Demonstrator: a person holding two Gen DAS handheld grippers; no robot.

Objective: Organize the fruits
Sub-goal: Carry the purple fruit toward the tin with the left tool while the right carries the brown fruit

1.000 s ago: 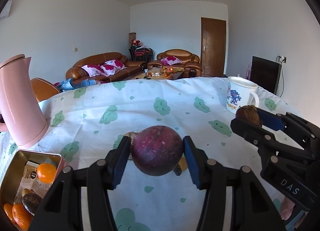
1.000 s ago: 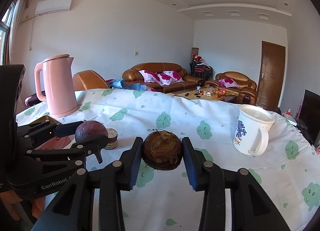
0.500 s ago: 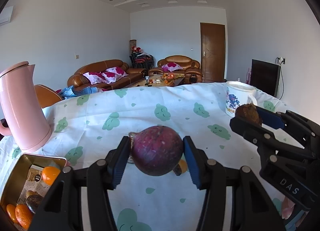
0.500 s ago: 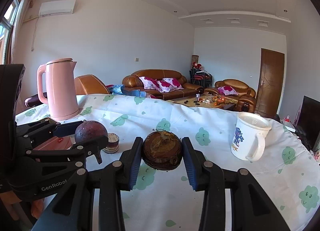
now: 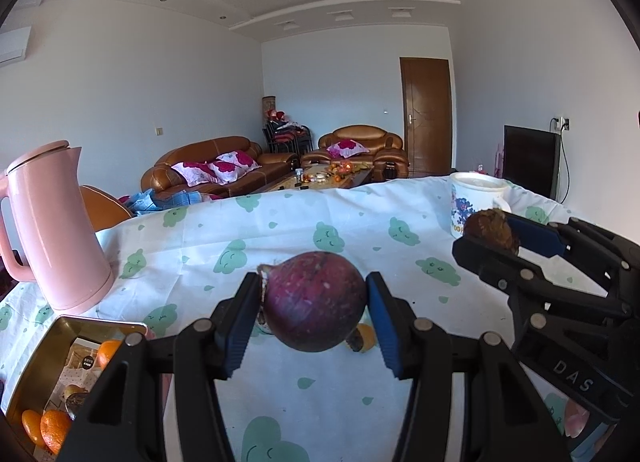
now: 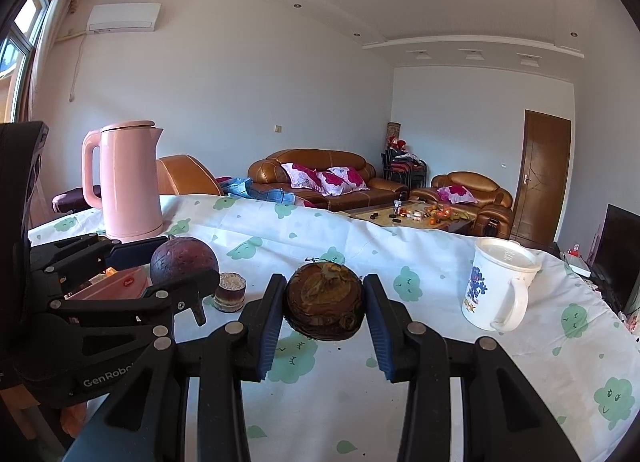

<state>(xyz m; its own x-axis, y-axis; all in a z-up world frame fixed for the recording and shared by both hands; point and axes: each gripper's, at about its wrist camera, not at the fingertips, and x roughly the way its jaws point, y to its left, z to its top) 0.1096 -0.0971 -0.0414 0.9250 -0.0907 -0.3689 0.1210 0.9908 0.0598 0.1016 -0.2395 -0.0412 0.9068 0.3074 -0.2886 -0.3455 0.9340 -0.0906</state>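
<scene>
A dark purple round fruit (image 5: pixel 315 301), possibly a passion fruit, sits clamped between the blue pads of the left claw (image 5: pixel 314 304), held clear above the tabletop (image 5: pixel 280 229). A brown, shrivelled round fruit (image 6: pixel 325 301) is gripped the same way by the right claw (image 6: pixel 324 304), also off the cloth. Each claw appears in the other's view, side by side and apart. Below and left of the left claw lies an open metal tin (image 5: pixel 60 326) holding oranges (image 5: pixel 50 428). "GenRobo" reads on the left claw's body, "DAS" on the right's. A pink kettle (image 6: pixel 128 181) and a white mug (image 6: pixel 500 286) lettered "HK" stand on the tabletop.
</scene>
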